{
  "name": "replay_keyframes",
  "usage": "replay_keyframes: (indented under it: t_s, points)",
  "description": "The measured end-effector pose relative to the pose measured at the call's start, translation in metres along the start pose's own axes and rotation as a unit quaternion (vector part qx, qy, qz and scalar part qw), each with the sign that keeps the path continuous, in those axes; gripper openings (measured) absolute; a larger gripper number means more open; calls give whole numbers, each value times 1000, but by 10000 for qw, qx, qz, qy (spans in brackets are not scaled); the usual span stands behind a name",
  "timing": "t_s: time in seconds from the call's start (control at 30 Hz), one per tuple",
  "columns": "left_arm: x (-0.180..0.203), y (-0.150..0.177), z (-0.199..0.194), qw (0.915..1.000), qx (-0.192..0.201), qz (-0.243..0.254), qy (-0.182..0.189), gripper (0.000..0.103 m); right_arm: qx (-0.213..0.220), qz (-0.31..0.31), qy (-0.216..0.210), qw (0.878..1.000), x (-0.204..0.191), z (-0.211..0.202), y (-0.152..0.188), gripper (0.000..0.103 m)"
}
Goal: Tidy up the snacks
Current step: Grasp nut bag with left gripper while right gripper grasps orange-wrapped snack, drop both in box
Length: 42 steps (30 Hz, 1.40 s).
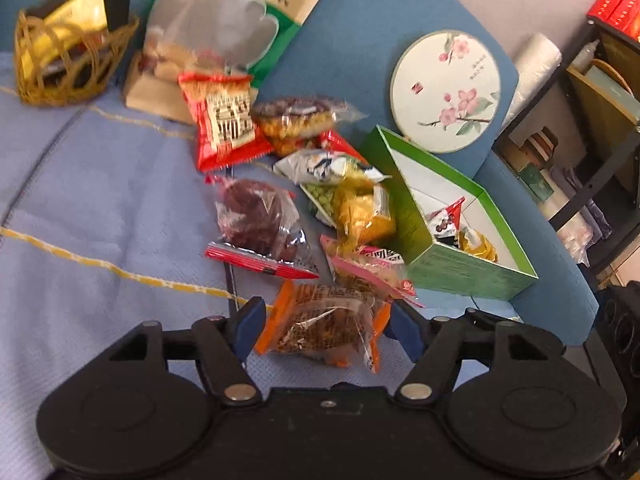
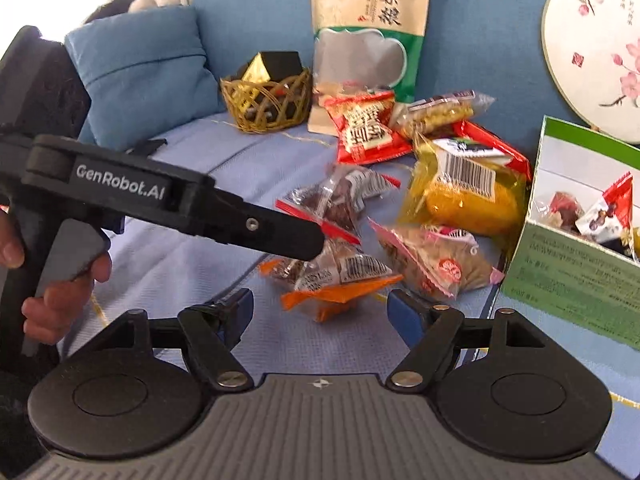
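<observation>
Now, upper left: wicker basket (image 1: 70, 66) | centre: snack packets on blue sofa cushion (image 1: 80, 208) | lower centre: left tongs (image 1: 325, 322) wide apart around orange-edged snack packet (image 1: 324, 326), grip unclear | right tongs (image 2: 320, 312) open, empty | right: green box (image 1: 460, 224) holding snacks.

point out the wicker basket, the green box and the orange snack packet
wicker basket (image 2: 266, 114), right wrist view, front woven wall
green box (image 1: 460, 270), left wrist view, printed front wall
orange snack packet (image 1: 320, 328), left wrist view, clear middle of the wrapper
</observation>
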<state>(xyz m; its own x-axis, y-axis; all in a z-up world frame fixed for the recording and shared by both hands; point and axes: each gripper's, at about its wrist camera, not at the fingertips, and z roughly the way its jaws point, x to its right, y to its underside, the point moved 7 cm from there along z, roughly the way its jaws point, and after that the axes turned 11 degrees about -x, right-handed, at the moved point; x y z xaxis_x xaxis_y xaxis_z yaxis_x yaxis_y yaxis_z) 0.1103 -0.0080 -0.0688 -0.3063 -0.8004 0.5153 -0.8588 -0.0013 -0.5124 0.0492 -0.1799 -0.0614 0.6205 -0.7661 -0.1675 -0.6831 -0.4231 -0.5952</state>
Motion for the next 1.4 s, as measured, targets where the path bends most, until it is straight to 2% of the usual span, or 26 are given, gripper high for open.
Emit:
replay_keyframes:
  t_s: [0.17, 0.2, 0.23, 0.27, 0.3, 0.37, 0.6, 0.73, 0.87, 1.0, 1.13, 1.4]
  points:
    - [-3, -2, 19, 9990, -251, -251, 261, 103, 83, 305, -43, 9995, 9, 15, 0, 103]
    - [-3, -2, 23, 9988, -325, -278, 254, 103, 70, 323, -19, 9995, 10, 18, 0, 96]
    - [-3, -2, 24, 9990, -291, -271, 211, 103, 76, 348, 102, 9993, 13, 19, 0, 78]
    - [-1, -4, 22, 9992, -238, -241, 223, 103, 144, 328, 135, 9993, 14, 16, -1, 73]
    - [3, -5, 20, 9988, -279, -211, 350, 92, 210, 309, 129, 9992, 14, 12, -2, 69]
    - [12, -8, 14, 9993, -148, -120, 337, 92, 406, 187, 260, 9987, 13, 0, -5, 67]
    - [61, -31, -8, 9977, 291, 517, 330, 92, 1121, 80, 560, 9921, 25, -48, -21, 66]
    - [94, -50, -2, 9943, 367, 915, 411, 92, 1482, 265, 795, 9854, 48, -73, -27, 66]
    - [129, -66, 22, 9901, 353, 1253, 524, 92, 1728, 600, 1134, 9766, 81, -95, -26, 66]
    - [164, -82, 52, 9846, 212, 1532, 820, 92, 1894, 968, 1520, 9652, 117, -115, -20, 66]
    - [200, -85, 84, 9772, 129, 1917, 904, 92, 1943, 1425, 1815, 9534, 151, -126, -10, 66]
    - [240, -88, 134, 9687, -165, 2179, 1178, 93, 1854, 2047, 2504, 9279, 197, -139, 9, 66]
